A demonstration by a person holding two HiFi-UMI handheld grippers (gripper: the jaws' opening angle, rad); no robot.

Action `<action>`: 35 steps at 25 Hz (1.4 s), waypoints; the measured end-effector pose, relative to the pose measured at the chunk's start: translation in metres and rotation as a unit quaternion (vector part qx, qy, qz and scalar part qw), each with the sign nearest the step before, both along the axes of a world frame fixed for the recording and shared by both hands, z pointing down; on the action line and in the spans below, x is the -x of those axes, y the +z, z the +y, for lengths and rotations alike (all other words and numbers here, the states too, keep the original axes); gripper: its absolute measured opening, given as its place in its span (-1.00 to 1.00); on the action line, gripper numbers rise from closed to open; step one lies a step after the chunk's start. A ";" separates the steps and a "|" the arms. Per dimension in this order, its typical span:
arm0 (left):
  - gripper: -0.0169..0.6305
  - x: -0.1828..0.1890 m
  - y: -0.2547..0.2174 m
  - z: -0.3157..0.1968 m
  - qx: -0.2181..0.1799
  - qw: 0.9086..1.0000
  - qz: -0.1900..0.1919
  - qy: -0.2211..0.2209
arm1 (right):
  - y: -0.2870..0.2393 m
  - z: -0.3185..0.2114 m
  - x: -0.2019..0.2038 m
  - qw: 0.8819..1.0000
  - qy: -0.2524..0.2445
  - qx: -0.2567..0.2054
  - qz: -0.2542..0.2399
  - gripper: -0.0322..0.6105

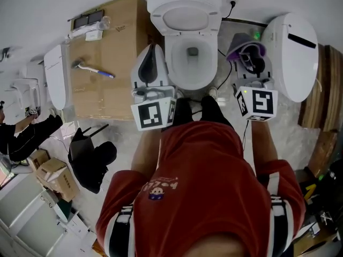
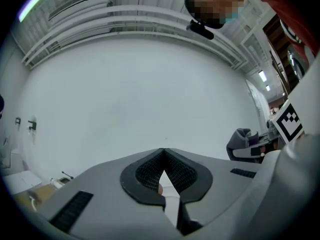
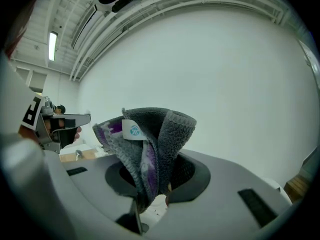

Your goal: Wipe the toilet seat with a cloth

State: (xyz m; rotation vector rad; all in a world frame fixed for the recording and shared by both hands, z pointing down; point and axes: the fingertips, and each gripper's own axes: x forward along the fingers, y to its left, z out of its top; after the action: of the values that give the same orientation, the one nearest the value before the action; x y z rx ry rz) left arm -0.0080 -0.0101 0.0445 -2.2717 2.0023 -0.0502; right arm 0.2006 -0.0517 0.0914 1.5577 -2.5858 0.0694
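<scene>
The right gripper [image 3: 150,186] pinches the cloth [image 3: 150,134] by a bunched fold. It looks soft and light, so I judge that hold good. The left gripper [image 2: 163,154] is closed on nothing. The toilet seat [image 1: 211,63] lies just ahead, between both tools.

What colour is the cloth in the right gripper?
The cloth is grey with purple patches and a small white tag; clearest in the right gripper view.

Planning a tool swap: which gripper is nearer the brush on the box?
Left. The left gripper is at the box's edge, just right of the brush. The right gripper, holding the cloth, is on the far side of the toilet.
</scene>
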 end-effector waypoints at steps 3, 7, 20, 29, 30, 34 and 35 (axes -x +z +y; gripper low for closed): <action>-0.91 0.014 0.014 -0.015 0.001 1.000 0.007 0.001 | 0.015 -0.010 0.014 1.000 0.006 0.014 0.007 -0.67; -0.91 0.038 0.051 -0.037 0.001 1.000 0.026 0.007 | 0.056 -0.025 0.037 0.998 0.041 0.039 -0.005 -0.67; -0.91 0.073 0.261 -0.063 0.051 0.997 0.047 0.035 | 0.297 -0.045 0.078 0.984 0.090 0.154 -0.007 -0.67; -0.91 0.077 0.401 -0.065 0.085 0.995 0.035 0.036 | 0.430 -0.043 0.099 0.980 0.085 0.178 -0.008 -0.67; -0.91 0.075 0.411 -0.065 0.088 0.995 0.037 0.035 | 0.442 -0.042 0.097 0.979 0.087 0.187 -0.009 -0.67; -0.91 0.067 0.437 -0.066 0.091 0.994 0.030 0.049 | 0.478 -0.040 0.092 0.974 0.090 0.210 -0.005 -0.67; -0.91 0.068 0.440 -0.066 0.092 0.994 0.030 0.048 | 0.482 -0.040 0.092 0.973 0.090 0.214 -0.005 -0.67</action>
State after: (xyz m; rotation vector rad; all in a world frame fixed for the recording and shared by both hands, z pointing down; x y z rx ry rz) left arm -0.0763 -0.0764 0.4849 -2.5064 1.9888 -0.1670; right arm 0.1085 -0.0920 0.5739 1.6105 -2.2261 0.6084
